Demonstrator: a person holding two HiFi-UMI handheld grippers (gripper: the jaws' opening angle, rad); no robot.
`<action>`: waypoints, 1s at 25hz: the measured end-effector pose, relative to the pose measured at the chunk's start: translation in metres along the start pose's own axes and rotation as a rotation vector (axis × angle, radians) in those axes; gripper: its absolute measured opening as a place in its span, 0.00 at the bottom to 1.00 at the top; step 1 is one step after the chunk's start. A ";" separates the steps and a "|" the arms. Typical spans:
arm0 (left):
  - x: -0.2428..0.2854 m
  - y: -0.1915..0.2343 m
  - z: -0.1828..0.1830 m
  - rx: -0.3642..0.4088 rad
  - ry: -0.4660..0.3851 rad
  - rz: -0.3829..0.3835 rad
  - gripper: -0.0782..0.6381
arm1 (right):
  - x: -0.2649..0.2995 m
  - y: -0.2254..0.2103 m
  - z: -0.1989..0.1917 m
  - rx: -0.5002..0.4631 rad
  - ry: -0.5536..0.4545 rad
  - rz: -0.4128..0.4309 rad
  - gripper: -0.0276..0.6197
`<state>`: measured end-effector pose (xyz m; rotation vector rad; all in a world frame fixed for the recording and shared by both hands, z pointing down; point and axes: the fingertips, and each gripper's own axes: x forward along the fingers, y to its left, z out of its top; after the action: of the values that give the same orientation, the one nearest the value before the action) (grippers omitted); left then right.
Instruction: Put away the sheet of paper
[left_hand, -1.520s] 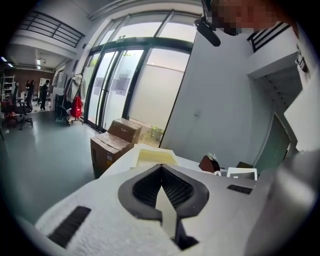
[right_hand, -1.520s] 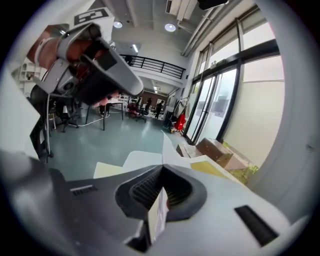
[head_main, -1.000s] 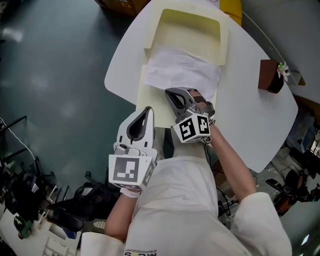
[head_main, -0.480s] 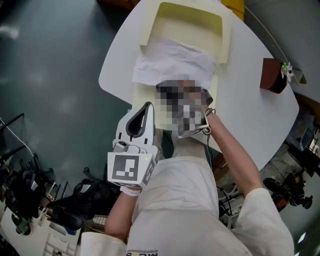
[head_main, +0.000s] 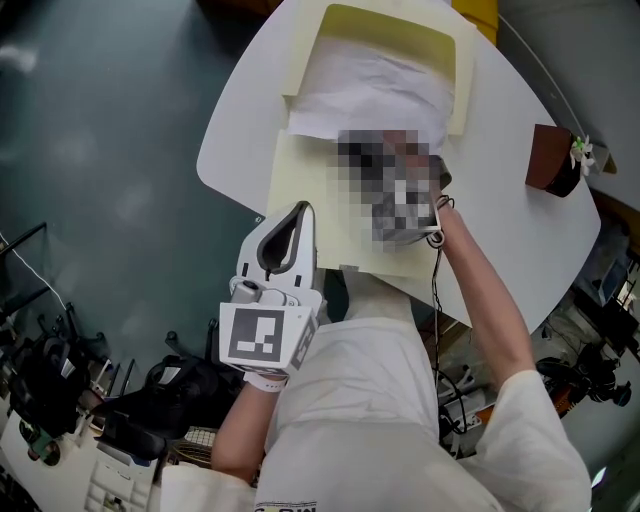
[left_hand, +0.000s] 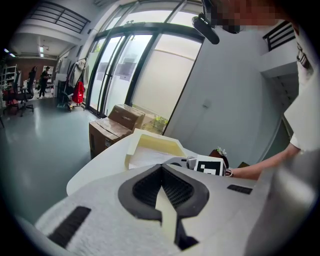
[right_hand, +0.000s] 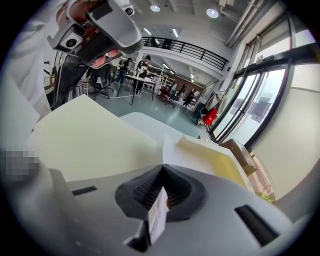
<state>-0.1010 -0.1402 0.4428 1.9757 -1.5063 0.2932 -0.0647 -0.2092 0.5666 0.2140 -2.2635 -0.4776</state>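
Note:
A crumpled white sheet of paper (head_main: 375, 85) lies over the mouth of the shallow cream tray (head_main: 392, 30) at the table's far side. A wide cream flap (head_main: 320, 190) runs from the tray toward me. My right gripper (head_main: 395, 190) is mostly hidden by a mosaic patch in the head view. It sits at the paper's near edge. In the right gripper view my right gripper (right_hand: 161, 175) is shut on a white strip of the paper (right_hand: 171, 148). My left gripper (head_main: 298, 212) rests at the flap's near left edge. In its own view my left gripper (left_hand: 161, 170) is shut on a cream sliver.
The white round table (head_main: 500, 230) carries a small brown block (head_main: 552, 160) with a green sprig at its right side. A cardboard box (left_hand: 117, 125) stands on the floor beyond the table. Dark equipment (head_main: 60, 390) crowds the floor at lower left.
My right gripper has moved away from me toward the tray, carrying the paper with it; the sheet now covers the tray's mouth. The left gripper has stayed put.

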 end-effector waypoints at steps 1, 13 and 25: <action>0.002 0.001 0.000 -0.002 0.006 0.004 0.14 | 0.002 -0.006 -0.003 0.000 0.005 -0.008 0.06; 0.022 0.009 0.004 -0.008 0.009 0.013 0.14 | 0.030 -0.073 -0.031 0.005 0.090 -0.113 0.06; 0.022 0.012 0.006 -0.006 0.005 0.024 0.14 | 0.035 -0.094 -0.040 0.110 0.121 -0.155 0.12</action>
<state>-0.1064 -0.1630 0.4538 1.9513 -1.5271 0.3031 -0.0586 -0.3168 0.5764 0.4643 -2.1658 -0.4096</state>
